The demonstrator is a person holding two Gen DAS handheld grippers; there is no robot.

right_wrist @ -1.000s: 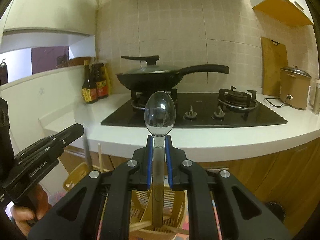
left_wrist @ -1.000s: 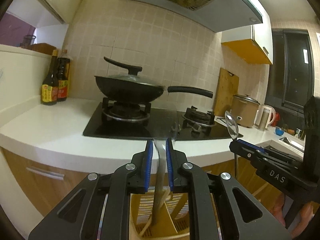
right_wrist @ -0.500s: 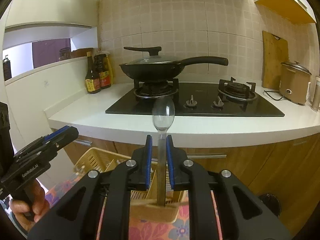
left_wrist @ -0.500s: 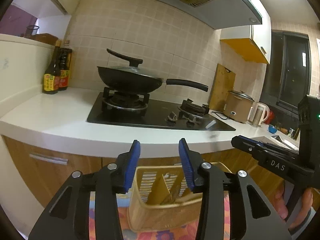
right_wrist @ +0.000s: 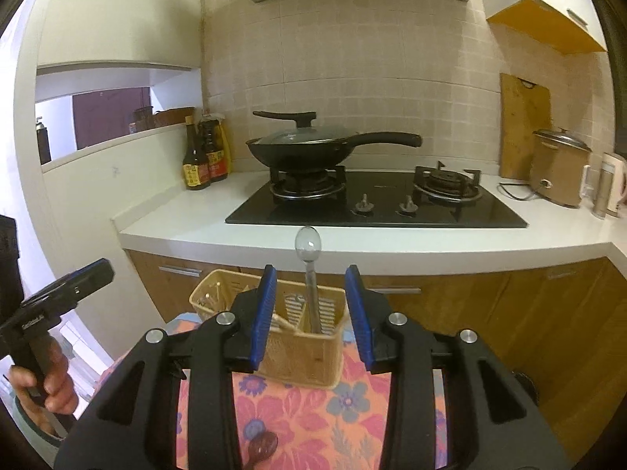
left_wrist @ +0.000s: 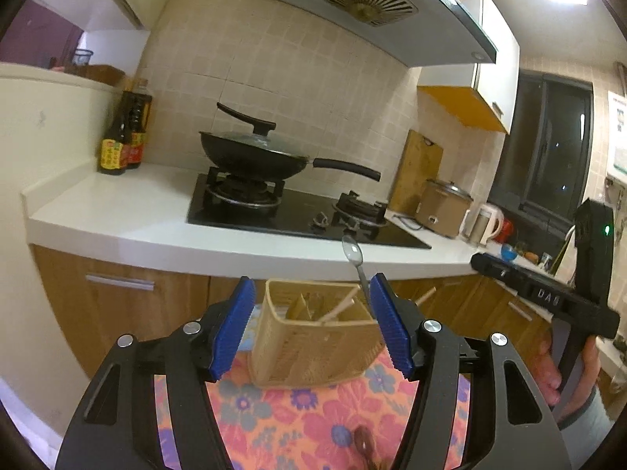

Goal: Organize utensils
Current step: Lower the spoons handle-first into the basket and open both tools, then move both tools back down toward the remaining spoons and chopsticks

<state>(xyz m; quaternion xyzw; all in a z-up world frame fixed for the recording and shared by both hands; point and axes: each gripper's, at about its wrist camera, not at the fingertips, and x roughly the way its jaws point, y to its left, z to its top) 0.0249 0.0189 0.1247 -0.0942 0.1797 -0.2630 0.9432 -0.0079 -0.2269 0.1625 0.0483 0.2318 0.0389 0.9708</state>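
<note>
Left gripper: blue-padded jaws spread wide, nothing between them; half a second ago they were part open and a second ago closed on a pale handle. Right gripper: jaws likewise wide apart and empty, where half a second ago they clamped the stem of the clear plastic spoon. That spoon now stands bowl-up, free of both pads, directly ahead of the right gripper in the right-hand compartment of the woven tan utensil basket; in the left wrist view the same spoon leans just inside the left gripper's right-hand pad, apart from it. Wooden chopsticks lie slanted in the neighbouring compartment of the basket. Both grippers now sit further back from the basket than before. Judgement: the spoon deposit is complete and both tools are free for the next item. Below and nearer than the jaws, a dark brown wooden spoon lies on the orange floral cloth, outside the basket, and appears the likely remaining piece. Beyond, the white counter carries a lidded black wok.
</note>
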